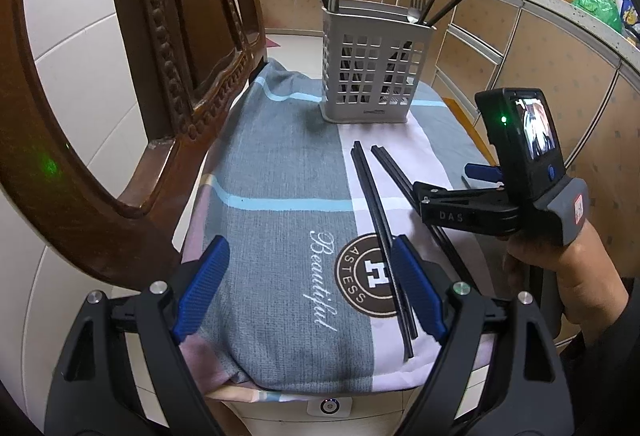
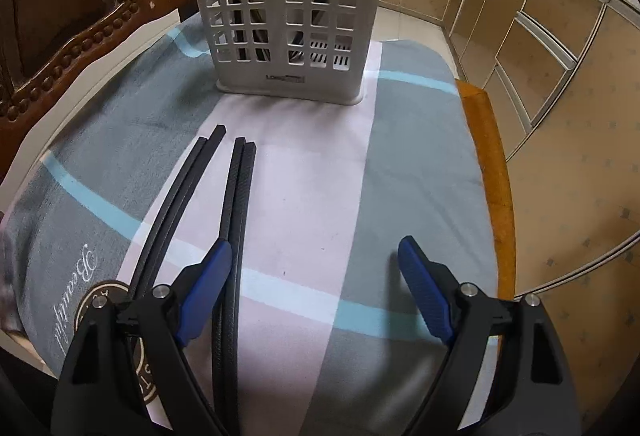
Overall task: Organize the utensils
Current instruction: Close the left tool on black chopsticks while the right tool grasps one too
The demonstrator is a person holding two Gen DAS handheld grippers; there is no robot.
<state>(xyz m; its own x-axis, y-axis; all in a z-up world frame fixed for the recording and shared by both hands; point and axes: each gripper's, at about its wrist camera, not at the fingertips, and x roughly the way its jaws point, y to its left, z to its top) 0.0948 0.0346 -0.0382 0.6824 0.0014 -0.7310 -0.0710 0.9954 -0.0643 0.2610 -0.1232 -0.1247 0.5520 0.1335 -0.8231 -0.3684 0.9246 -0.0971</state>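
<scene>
My left tongs (image 1: 308,288) are hovering spread wide over the towel (image 1: 280,236), one chopstick pair (image 1: 380,236) lying by the right pad. My right tongs (image 2: 314,288) are gaping too, straddling the other chopsticks (image 2: 236,228). Beyond, the slotted holder (image 1: 374,63) is standing upright, holding chopsticks, a spoon and a fork (image 1: 417,1).

Utensil caddy (image 2: 290,11) upper centre of frame, on towel (image 2: 320,195); two chopstick pairs (image 2: 236,203) side by side below it, lower left; chair back (image 1: 160,55) far left.
</scene>
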